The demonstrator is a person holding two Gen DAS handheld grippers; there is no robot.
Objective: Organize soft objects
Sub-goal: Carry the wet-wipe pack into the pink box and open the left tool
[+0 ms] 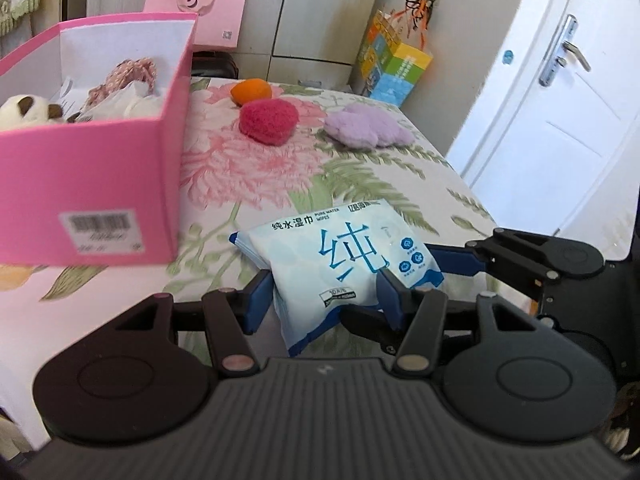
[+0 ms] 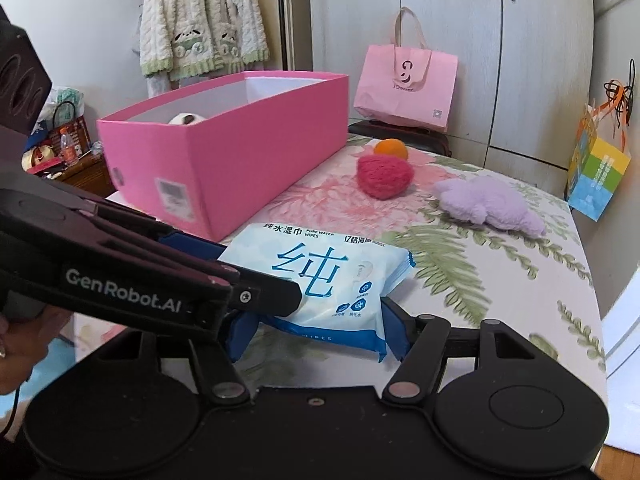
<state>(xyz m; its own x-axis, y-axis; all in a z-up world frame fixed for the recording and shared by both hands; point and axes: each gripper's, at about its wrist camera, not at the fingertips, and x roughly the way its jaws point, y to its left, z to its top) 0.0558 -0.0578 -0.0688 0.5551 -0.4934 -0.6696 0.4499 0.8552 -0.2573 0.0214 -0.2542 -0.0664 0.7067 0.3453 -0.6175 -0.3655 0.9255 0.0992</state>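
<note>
Soft white-blue plastic wet-wipes pack (image 1: 344, 268) lying nearest, on floral bed cover (image 1: 360, 176). Left tongs (image 1: 320, 296) and right tongs (image 2: 320, 332) both closing blue pads on pack sides, sharing floppy load. Open pink cardboard box (image 1: 100, 184) waiting just beside, probably destination. Red (image 2: 384, 176) and purple (image 2: 488, 204) plush cushions lying farther back.
</note>
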